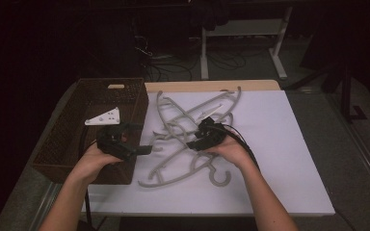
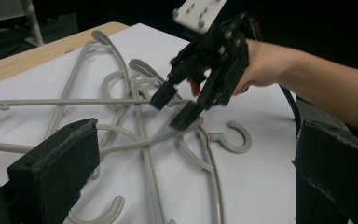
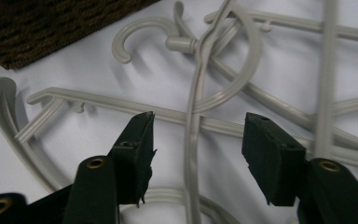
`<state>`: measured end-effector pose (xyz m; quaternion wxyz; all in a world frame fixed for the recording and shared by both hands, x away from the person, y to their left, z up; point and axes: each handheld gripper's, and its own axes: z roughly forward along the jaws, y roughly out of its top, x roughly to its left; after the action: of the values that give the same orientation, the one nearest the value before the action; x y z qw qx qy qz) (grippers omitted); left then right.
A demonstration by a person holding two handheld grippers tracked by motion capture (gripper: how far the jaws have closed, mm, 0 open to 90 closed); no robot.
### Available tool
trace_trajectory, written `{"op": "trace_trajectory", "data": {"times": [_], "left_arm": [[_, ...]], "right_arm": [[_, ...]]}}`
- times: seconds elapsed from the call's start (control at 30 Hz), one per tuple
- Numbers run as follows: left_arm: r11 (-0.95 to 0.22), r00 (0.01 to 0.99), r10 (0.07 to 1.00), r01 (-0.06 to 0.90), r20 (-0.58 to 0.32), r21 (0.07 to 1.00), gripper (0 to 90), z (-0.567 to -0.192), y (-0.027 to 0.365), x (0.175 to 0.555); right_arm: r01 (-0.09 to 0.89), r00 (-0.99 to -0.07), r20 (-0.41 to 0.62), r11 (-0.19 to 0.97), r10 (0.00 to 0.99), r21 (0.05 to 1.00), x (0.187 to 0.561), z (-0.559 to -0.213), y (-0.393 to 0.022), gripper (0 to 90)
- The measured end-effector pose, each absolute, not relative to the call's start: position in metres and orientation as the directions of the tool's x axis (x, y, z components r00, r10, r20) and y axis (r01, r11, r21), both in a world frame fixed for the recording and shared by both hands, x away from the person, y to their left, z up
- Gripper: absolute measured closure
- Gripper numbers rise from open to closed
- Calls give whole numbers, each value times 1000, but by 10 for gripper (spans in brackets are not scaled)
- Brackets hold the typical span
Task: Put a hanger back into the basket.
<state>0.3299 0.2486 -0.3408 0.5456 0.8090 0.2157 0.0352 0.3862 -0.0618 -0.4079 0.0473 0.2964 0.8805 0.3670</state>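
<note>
Hangers (image 1: 188,137), smooth pale-grey plastic with thin curved arms and round hooks, lie tangled at the white table's (image 1: 279,159) centre. Right gripper (image 3: 198,144) straddles one arm, jaws apart, not pinching. Left gripper (image 1: 139,139) hovers spread at nine o'clock, over a woven brown basket (image 1: 72,130).

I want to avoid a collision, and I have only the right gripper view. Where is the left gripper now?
Observer: In the high view the left gripper hangs over the right rim of the brown basket, just left of the pile of hangers.
Operator: Does it hold something?
Observer: No. In the left gripper view its jaws stand wide apart, with nothing between them.
Operator: How low is my gripper?
Observer: The left gripper view shows the right gripper tilted down, with its tips right at the hangers on the white table top.
</note>
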Motion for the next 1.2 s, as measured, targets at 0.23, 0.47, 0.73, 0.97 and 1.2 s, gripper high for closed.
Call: {"op": "trace_trajectory", "data": {"times": [0.23, 0.47, 0.73, 0.97, 1.2], "left_arm": [[-313, 906, 384, 309, -178, 898, 0, -341, 248, 329], [-309, 906, 383, 311, -182, 899, 0, -341, 247, 329], [-309, 906, 384, 309, -180, 899, 0, -341, 247, 329], [-318, 908, 380, 307, -176, 897, 0, -341, 245, 328], [-321, 908, 382, 306, -173, 896, 0, -341, 245, 328]], "right_arm": [[480, -835, 97, 630, 542, 611, 389, -424, -46, 626], [467, -847, 88, 653, 525, 596, 389, -431, -46, 785], [448, -854, 82, 646, 514, 618, 384, -426, -57, 804], [430, -866, 86, 647, 492, 629, 370, -422, -86, 806], [422, -872, 93, 639, 481, 644, 357, -419, -113, 807]]}}
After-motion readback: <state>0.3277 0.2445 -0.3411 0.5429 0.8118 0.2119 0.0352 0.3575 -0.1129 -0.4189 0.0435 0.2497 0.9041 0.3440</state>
